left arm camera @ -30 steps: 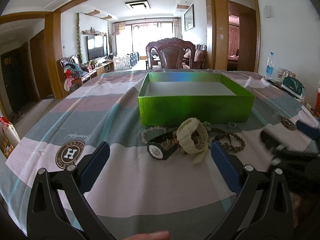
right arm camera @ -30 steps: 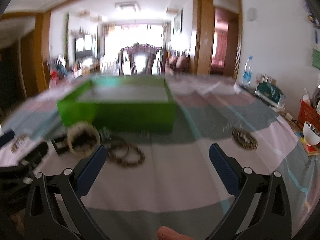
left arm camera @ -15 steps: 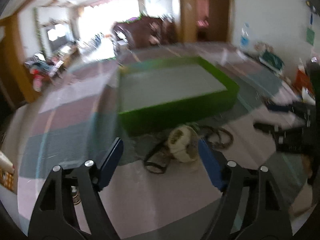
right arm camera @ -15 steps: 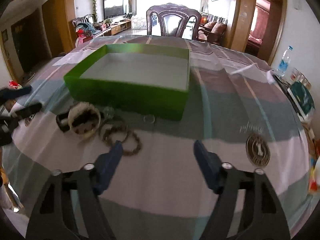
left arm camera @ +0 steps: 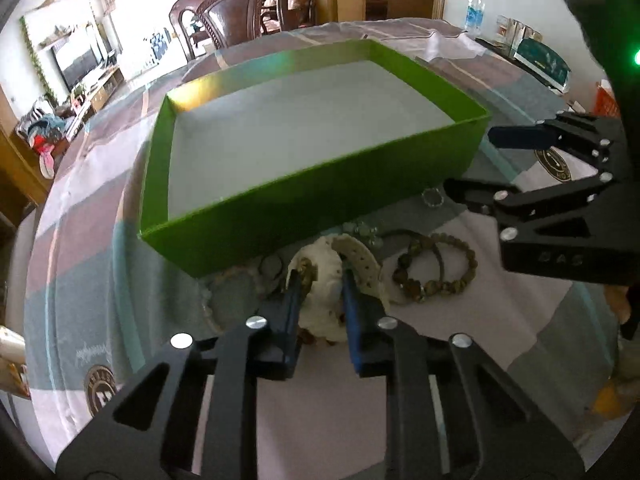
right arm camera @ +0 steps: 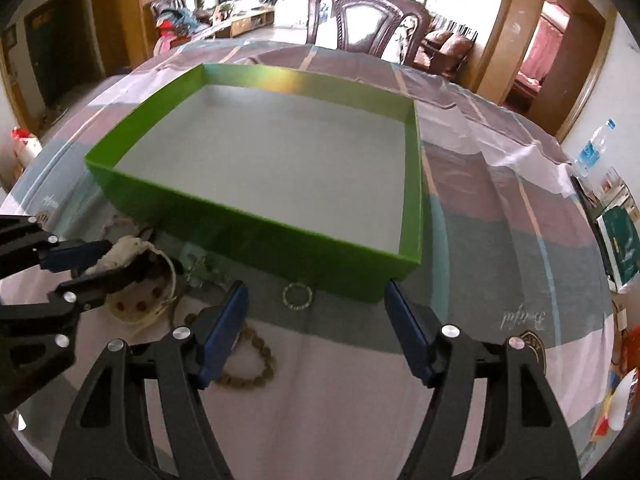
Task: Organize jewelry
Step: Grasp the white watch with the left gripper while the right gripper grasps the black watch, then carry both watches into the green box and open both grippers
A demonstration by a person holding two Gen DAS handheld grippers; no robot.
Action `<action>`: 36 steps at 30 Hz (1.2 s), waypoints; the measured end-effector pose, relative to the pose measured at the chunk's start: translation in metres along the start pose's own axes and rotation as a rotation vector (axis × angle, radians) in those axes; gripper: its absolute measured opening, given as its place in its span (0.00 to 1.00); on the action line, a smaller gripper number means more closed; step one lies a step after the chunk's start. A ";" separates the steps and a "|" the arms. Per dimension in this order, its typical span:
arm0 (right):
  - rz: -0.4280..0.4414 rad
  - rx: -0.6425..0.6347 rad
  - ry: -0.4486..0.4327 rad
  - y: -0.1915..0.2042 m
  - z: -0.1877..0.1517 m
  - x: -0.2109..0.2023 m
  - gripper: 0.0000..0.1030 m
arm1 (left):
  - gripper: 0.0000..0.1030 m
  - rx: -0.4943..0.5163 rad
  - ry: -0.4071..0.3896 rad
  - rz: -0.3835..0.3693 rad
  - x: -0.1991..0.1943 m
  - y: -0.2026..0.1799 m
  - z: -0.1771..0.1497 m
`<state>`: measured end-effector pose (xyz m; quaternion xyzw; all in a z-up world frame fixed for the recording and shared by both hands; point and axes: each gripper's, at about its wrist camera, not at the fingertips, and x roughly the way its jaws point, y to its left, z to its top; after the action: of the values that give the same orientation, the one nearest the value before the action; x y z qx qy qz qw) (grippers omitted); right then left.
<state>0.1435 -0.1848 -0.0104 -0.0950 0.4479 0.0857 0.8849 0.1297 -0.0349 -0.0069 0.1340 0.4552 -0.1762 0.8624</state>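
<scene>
An open green box (left arm camera: 304,200) with a pale floor stands on the striped tablecloth; in the right wrist view (right arm camera: 256,236) it looks empty. In front of it lies a heap of jewelry. My left gripper (left arm camera: 320,280) is shut on a cream watch (left arm camera: 328,304), also seen from the right wrist (right arm camera: 120,252). Brown bead bracelets (left arm camera: 436,276) lie to its right. A small ring (right arm camera: 297,297) lies by the box wall. My right gripper (right arm camera: 316,300) is open and empty, above the ring and a bead bracelet (right arm camera: 248,372).
A carved wooden chair (right arm camera: 360,16) stands behind the table. A water bottle (left arm camera: 474,4) and a green book (right arm camera: 622,244) sit at the table's right side. Round printed logos (left arm camera: 102,388) mark the cloth. The table edge curves close on the left.
My left gripper has moved down and forward and shut on the cream watch. My right gripper has come in closer to the box and the ring, still open.
</scene>
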 end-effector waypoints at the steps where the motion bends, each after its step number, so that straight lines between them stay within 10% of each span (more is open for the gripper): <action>1: -0.005 -0.003 -0.008 0.000 -0.003 0.002 0.65 | 0.17 0.002 -0.010 -0.006 -0.002 0.001 0.002; 11: 0.073 -0.050 0.099 -0.001 -0.014 0.027 0.26 | 0.16 -0.084 -0.062 -0.010 -0.019 0.017 0.006; 24: 0.197 -0.041 0.156 0.017 -0.014 0.029 0.28 | 0.16 -0.188 -0.112 0.043 -0.050 0.055 -0.012; 29: 0.288 -0.141 0.161 0.052 -0.011 0.019 0.57 | 0.16 -0.229 -0.123 0.068 -0.059 0.072 -0.023; 36: 0.401 -0.357 0.083 0.123 0.005 -0.002 0.50 | 0.16 -0.321 -0.110 0.098 -0.058 0.102 -0.043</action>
<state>0.1167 -0.0647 -0.0174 -0.1623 0.4714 0.3328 0.8004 0.1109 0.0842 0.0251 0.0067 0.4226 -0.0660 0.9039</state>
